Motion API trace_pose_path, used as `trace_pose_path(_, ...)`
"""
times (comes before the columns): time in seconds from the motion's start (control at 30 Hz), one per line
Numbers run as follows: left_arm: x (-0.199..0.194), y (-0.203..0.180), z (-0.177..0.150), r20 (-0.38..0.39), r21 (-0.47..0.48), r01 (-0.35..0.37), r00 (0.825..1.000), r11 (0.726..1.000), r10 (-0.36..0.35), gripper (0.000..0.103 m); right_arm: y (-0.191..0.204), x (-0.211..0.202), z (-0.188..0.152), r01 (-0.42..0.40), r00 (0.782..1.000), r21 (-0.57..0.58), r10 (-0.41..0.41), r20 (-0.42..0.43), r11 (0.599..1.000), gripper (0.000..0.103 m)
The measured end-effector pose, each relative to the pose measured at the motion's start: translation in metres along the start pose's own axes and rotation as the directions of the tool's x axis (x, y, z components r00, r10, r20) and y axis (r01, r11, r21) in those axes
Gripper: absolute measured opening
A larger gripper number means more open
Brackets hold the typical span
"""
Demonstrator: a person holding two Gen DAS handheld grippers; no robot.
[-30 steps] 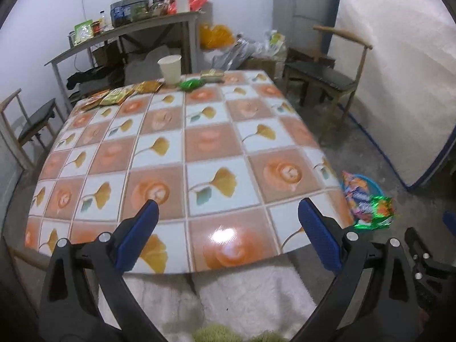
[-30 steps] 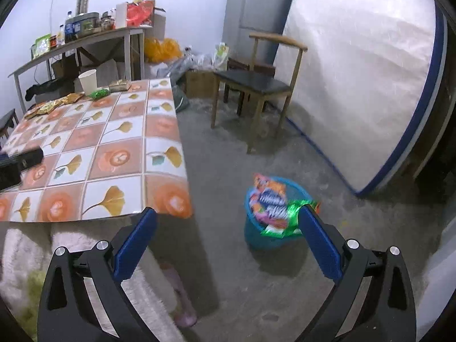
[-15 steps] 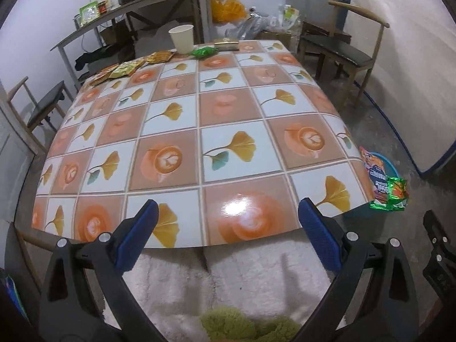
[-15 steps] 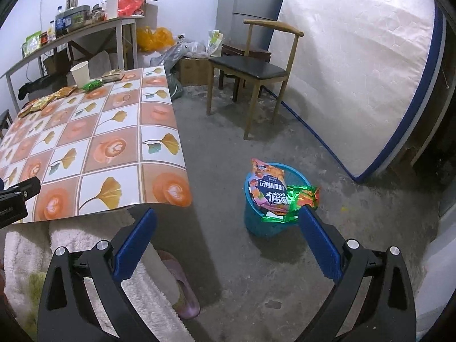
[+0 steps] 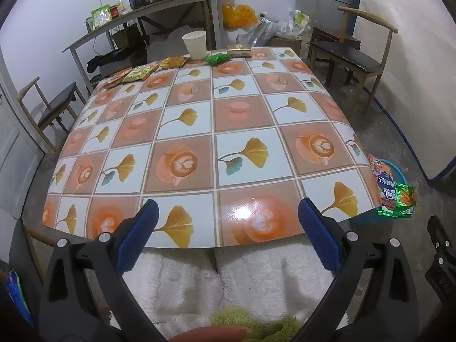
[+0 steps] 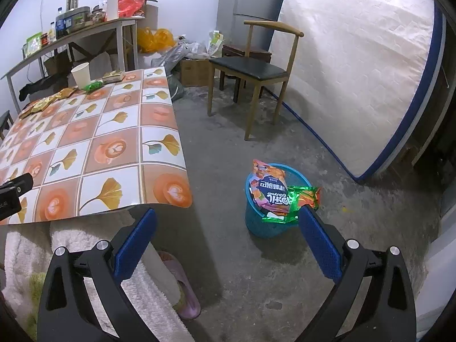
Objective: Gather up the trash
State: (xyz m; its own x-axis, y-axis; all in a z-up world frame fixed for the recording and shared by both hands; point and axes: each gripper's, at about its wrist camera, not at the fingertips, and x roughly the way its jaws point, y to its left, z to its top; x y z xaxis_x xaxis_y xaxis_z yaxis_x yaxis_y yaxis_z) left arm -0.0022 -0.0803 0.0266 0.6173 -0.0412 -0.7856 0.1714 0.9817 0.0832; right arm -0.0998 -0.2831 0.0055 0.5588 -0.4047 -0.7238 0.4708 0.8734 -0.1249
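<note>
Both grippers, left gripper (image 5: 226, 239) and right gripper (image 6: 226, 245), are standing wide open w/ nothing between the fingers. The remaining wrappers (image 5: 142, 71) are lying at the far table (image 5: 242, 119) edge, upper left of the frame, beside a paper cup (image 5: 194, 44); the blue bin (image 6: 265, 225) w/ wrappers already inside is sitting lower center-right in the right view. They are probably light, crinkly and slippery, so pinching a free edge is best; their exact count is hard to make out.

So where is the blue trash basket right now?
The blue trash basket stands on the concrete floor right of the table, in front of the wooden chair. In the right wrist view, snack bags stick out of its top.
</note>
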Motion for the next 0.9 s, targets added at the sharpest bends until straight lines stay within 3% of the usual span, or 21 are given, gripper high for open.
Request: trace_pose_path(0.9, -0.009, -0.018, 0.002, 0.015, 0.039, 0.033, 0.999, 0.999, -0.033, 0.094, -0.013, -0.001, 0.001, 0.011, 1.000, 0.025, -0.011, -0.001, 1.000, 0.096)
